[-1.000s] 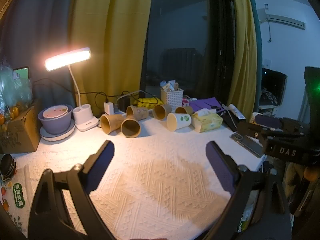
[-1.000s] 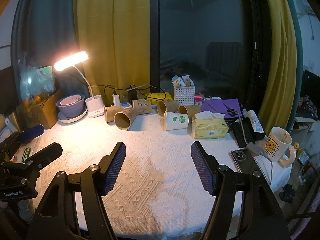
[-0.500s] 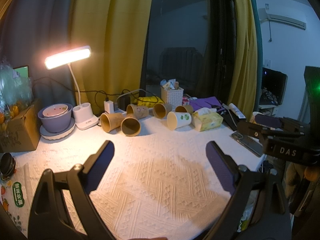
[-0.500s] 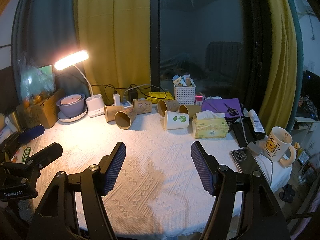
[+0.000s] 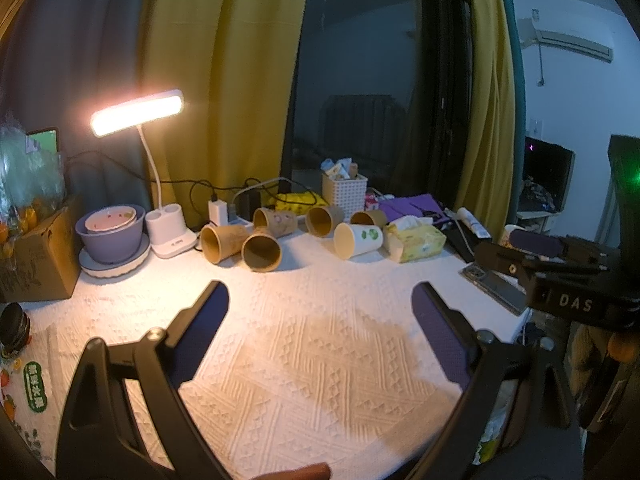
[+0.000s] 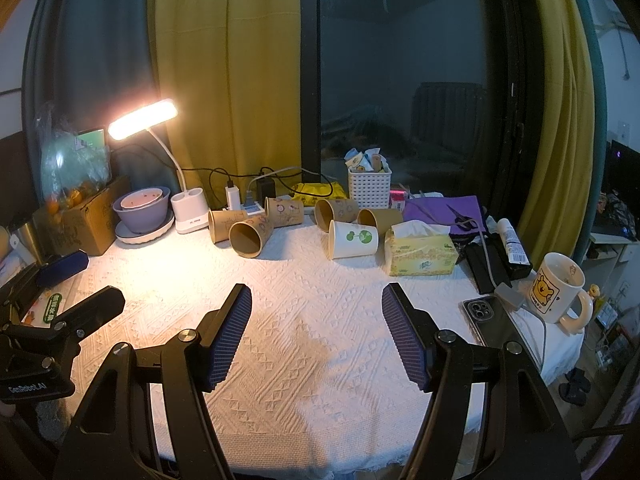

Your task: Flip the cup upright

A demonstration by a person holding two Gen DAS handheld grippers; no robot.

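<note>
Several paper cups lie on their sides at the far side of the white tablecloth. A white cup with a green print (image 5: pixel 357 239) (image 6: pixel 353 239) lies with its mouth to the left. Brown cups (image 5: pixel 261 249) (image 6: pixel 250 236) lie left of it and behind it. My left gripper (image 5: pixel 320 300) is open and empty above the near cloth, well short of the cups. My right gripper (image 6: pixel 316 308) is open and empty too, also well short of them. The left gripper shows at the left edge of the right wrist view (image 6: pixel 60 288).
A lit desk lamp (image 6: pixel 188 210), a purple bowl (image 6: pixel 142 212) and a cardboard box (image 6: pixel 80 224) stand at the back left. A yellow tissue box (image 6: pixel 420 254), a white basket (image 6: pixel 369 188), a phone (image 6: pixel 486 320) and a bear mug (image 6: pixel 558 288) are on the right.
</note>
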